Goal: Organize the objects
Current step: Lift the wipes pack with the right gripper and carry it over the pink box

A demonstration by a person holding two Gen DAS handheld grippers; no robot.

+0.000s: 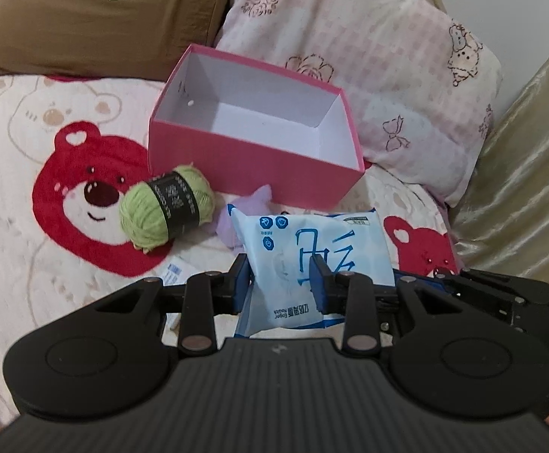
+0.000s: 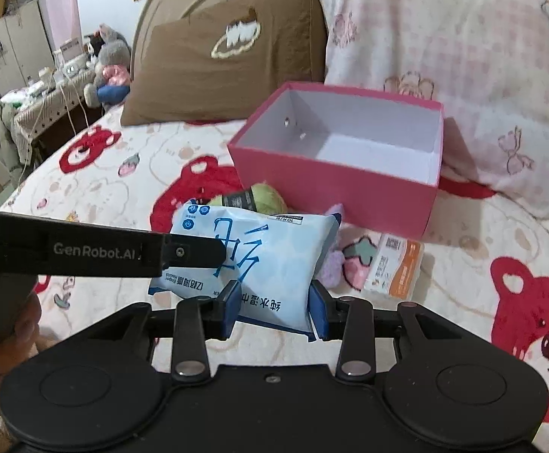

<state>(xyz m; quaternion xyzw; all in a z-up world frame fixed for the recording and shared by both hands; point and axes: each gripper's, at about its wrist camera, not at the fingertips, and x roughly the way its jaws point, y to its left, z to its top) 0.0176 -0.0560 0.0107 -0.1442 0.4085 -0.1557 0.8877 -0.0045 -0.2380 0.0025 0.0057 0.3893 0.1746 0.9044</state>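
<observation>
"GenRobot.AI" on left gripper point(image 2: 199, 253)

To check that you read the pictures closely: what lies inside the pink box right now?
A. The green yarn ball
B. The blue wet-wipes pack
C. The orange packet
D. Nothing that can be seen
D: the pink box shows only its bare white inside; the yarn ball, wipes pack and orange packet lie outside it.
</observation>
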